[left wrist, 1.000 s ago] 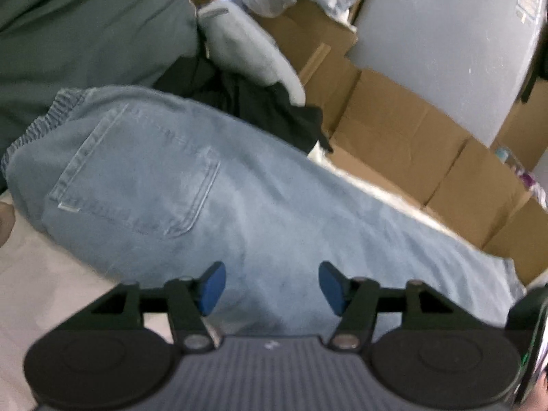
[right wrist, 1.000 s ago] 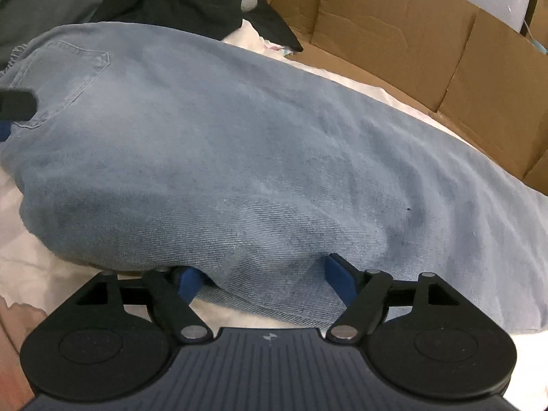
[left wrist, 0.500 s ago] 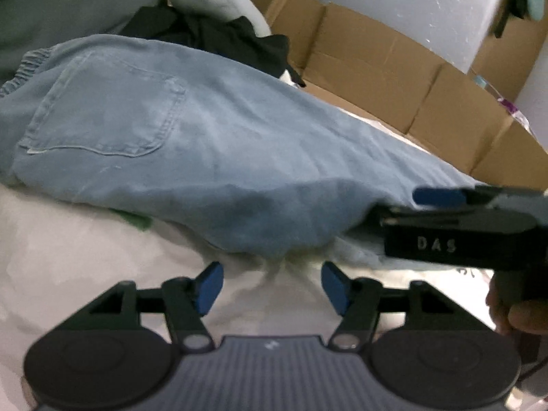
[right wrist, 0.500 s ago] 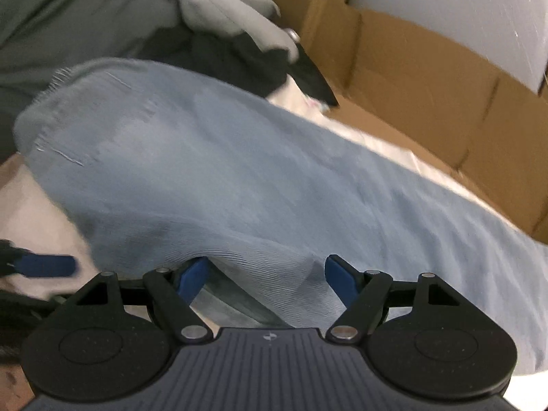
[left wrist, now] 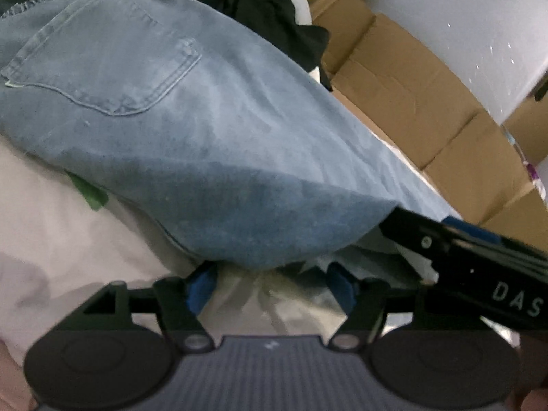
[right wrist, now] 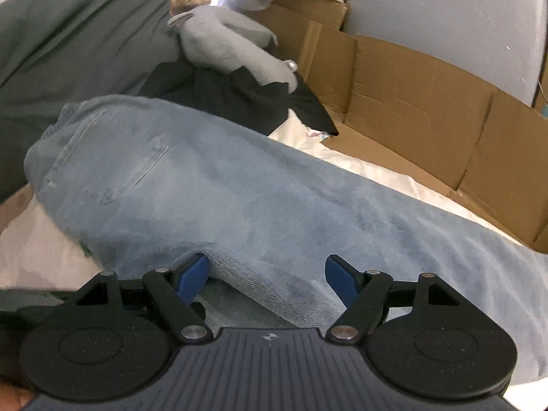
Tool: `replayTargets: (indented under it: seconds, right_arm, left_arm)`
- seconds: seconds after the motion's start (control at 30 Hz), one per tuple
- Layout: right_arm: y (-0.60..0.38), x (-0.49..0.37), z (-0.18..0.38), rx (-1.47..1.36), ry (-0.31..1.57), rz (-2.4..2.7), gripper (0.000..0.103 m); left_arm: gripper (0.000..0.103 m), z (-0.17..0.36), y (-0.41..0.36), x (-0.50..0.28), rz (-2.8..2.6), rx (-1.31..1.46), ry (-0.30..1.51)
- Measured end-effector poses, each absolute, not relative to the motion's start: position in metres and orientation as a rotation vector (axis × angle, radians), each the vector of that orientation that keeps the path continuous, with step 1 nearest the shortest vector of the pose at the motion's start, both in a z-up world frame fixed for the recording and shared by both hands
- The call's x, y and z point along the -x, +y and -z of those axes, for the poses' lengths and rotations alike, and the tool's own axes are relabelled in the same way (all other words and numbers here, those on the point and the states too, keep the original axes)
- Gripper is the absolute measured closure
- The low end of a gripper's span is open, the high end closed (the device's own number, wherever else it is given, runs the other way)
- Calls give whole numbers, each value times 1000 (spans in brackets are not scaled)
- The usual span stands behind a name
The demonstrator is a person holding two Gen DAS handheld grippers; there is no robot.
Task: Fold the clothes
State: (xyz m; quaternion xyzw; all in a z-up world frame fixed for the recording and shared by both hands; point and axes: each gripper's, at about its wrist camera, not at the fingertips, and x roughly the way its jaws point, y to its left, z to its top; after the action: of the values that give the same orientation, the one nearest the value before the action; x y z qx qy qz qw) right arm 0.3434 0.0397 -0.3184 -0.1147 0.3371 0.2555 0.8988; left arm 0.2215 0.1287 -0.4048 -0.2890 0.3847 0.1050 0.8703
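Light blue jeans (left wrist: pixel 178 130) lie folded lengthwise on a white sheet (left wrist: pixel 51 233), back pocket up at the left. They also fill the right wrist view (right wrist: pixel 260 198). My left gripper (left wrist: pixel 270 286) is open, its blue pads at the near folded edge of the denim. My right gripper (right wrist: pixel 267 274) is open with the denim edge lying between its pads; its body shows in the left wrist view (left wrist: pixel 479 260), just right of the left gripper.
Black clothing (right wrist: pixel 239 96) and a grey garment (right wrist: pixel 226 51) lie behind the jeans. A dark green blanket (right wrist: pixel 68 34) is at the back left. Flattened cardboard boxes (right wrist: pixel 428 109) line the far right side. A green scrap (left wrist: pixel 90 193) sticks out under the jeans.
My left gripper has moved in from above the jeans to their near edge. My right gripper has shifted along the same edge and now sits beside the left one.
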Motion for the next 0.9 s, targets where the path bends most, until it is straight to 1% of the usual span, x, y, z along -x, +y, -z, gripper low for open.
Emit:
replayTargets:
  seconds: [0.07,0.13,0.2,0.27,0.33,0.37,0.43,0.47,0.53,0.6,0.8,0.9]
  right_arm:
    - [39,-346,318,229,700,-529,23]
    - [36,-347,318,224,694,-525,23]
    - [30,-350,321,218,702,-518,22]
    - [24,-351,325,227,716,-502,22]
    - [16,-352,330,233,728,-483,22]
    - [11,-352,333,236,738,-471,22]
    - [2,-352,340,243,765,-448,22]
    - [-2,-351,344,247,779,-439,22]
    - [-8,-348,349,257,793,-427,22]
    - [-13,-346,355,266,805,-413,22]
    - [-20,-355,361,303,790,-355,22]
    - [-23,-365,361,278,813,-359,25]
  left_arm:
    - [31,405,131,-222,-220,603,795]
    - [37,406,136,-223,-223,611,791]
    - [38,407,146,-222,-215,669,783]
    - [45,407,155,-223,-207,696,784]
    - [55,406,162,-224,-199,704,790]
    - [57,405,164,-224,-196,711,790]
    - [68,398,166,-223,-193,717,780]
    - [71,395,167,-223,-195,710,776]
    - [82,387,169,-221,-199,704,765]
    - [90,382,171,-217,-206,711,761]
    - [94,371,173,-208,-207,699,764]
    - [95,365,172,-204,-221,690,778]
